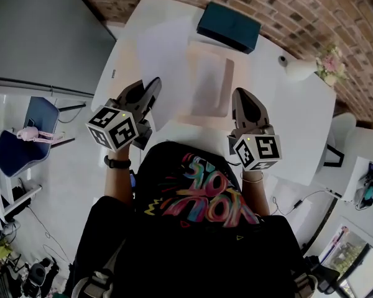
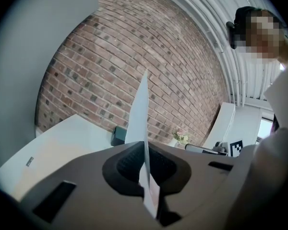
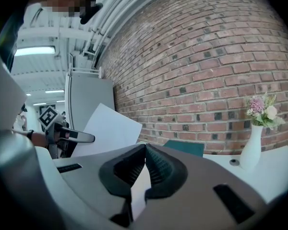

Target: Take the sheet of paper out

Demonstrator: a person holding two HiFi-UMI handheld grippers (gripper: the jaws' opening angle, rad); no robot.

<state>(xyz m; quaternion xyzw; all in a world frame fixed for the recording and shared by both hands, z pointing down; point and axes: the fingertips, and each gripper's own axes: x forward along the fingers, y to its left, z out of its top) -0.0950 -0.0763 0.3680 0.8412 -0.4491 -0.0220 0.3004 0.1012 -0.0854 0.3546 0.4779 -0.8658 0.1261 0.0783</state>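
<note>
A white sheet of paper (image 1: 165, 61) hangs in the air over the white table (image 1: 298, 123), and my left gripper (image 1: 153, 87) is shut on its near edge. In the left gripper view the sheet (image 2: 140, 110) stands edge-on, pinched between the pads of the left gripper (image 2: 146, 153). A beige envelope or folder (image 1: 208, 82) lies to the right of the sheet. My right gripper (image 1: 239, 95) is shut on its near right edge. In the right gripper view a pale strip of the envelope (image 3: 140, 188) sits in the closed right gripper (image 3: 145, 150), with the sheet (image 3: 110, 128) raised at the left.
A dark teal box (image 1: 229, 26) lies at the table's far edge by the brick wall (image 1: 286, 5). A white vase of flowers (image 1: 320, 64) and a small round object (image 1: 282, 59) stand at the far right. A blue chair (image 1: 22, 138) is on the floor at left.
</note>
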